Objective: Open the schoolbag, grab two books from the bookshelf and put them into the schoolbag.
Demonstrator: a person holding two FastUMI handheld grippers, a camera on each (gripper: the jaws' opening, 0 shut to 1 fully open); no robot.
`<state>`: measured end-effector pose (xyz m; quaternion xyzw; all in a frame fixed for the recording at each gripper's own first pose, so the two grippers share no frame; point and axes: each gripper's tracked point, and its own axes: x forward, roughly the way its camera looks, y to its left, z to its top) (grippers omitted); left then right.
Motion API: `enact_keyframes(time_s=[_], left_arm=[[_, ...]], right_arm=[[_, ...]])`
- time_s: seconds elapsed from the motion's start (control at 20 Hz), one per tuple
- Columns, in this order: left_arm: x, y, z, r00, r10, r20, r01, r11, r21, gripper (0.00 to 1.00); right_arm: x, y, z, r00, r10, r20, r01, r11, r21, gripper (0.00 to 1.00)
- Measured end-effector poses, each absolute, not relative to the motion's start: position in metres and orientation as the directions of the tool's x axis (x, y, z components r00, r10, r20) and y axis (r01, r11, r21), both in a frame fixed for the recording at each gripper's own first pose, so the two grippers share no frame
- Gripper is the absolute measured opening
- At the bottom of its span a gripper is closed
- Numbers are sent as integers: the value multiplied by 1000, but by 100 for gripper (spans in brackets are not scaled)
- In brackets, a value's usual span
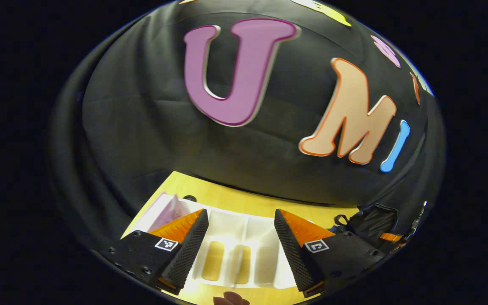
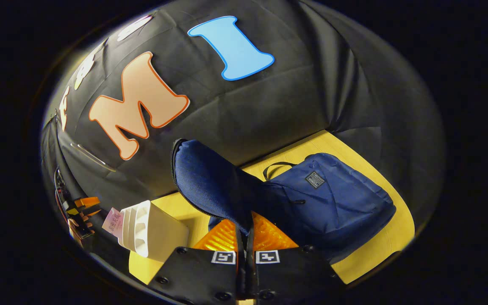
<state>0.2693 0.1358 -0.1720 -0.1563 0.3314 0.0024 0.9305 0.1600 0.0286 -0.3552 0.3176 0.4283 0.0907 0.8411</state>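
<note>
Yellow counter (image 2: 379,250) carries a blue schoolbag (image 2: 333,203), whose flap (image 2: 210,178) is pinched by the right tongs (image 2: 244,231); left tongs (image 1: 241,237) are held wide over a white bookshelf (image 1: 244,228).

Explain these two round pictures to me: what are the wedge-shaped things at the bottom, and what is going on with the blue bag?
Those wedges are the fingers of hand-held grippers; a person carries one in each hand, each with its own camera. In the left gripper view, the left gripper is open above a white bookshelf on the yellow table, a pink book at its end. In the right gripper view, the right gripper is shut on the flap of the blue schoolbag, lifting it open.
</note>
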Motion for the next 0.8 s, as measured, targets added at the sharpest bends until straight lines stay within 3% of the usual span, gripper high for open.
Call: enact_keyframes(time_s=[0.25, 0.5, 0.8], left_arm=[[267, 207, -207, 735, -49, -676, -117, 973, -198, 92], [255, 228, -255, 612, -47, -789, -149, 974, -173, 92], [244, 233, -268, 533, -76, -843, -155, 970, -186, 89]], right_arm=[[160, 28, -354, 615, 415, -670, 135, 782, 608, 7], [161, 27, -352, 617, 407, -673, 144, 783, 606, 4], [162, 24, -352, 623, 401, -672, 152, 780, 607, 3]])
